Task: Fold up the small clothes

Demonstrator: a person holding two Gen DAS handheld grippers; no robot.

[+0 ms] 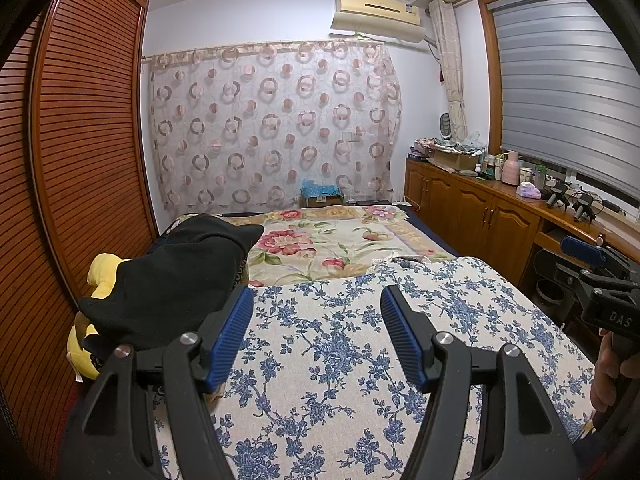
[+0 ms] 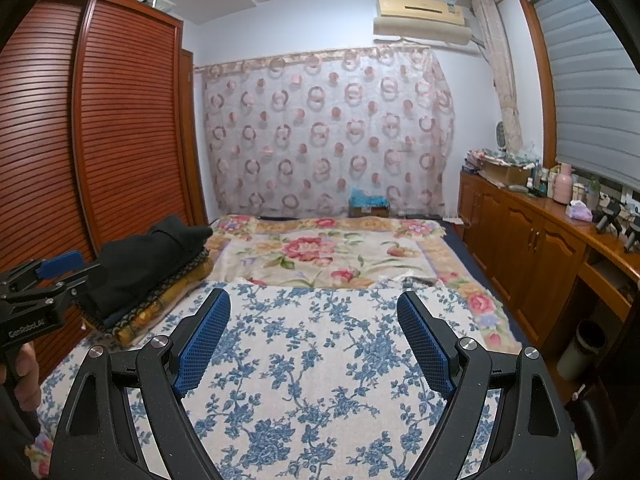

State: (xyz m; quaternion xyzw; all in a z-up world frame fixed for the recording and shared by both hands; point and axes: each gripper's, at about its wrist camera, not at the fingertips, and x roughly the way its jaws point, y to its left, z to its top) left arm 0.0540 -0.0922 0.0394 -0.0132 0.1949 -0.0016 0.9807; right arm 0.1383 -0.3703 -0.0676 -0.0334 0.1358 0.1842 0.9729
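Above bed point(image 1: 320, 360), left gripper point(image 1: 316, 320) and right gripper point(image 2: 314, 328) hover, spread.

Even, cool indoor light is filling both views, fisheye distortion is bending the dark-vignetted edges, and focus is staying mostly sharp.

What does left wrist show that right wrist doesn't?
Left wrist only: a yellow plush toy under the black garment.

Right wrist only: folded fabrics stacked beneath that black garment, and a grey bin by the cabinets.

Both: blue floral cloth, the sheer curtain, and each hand-held gripper open and empty, left, right.
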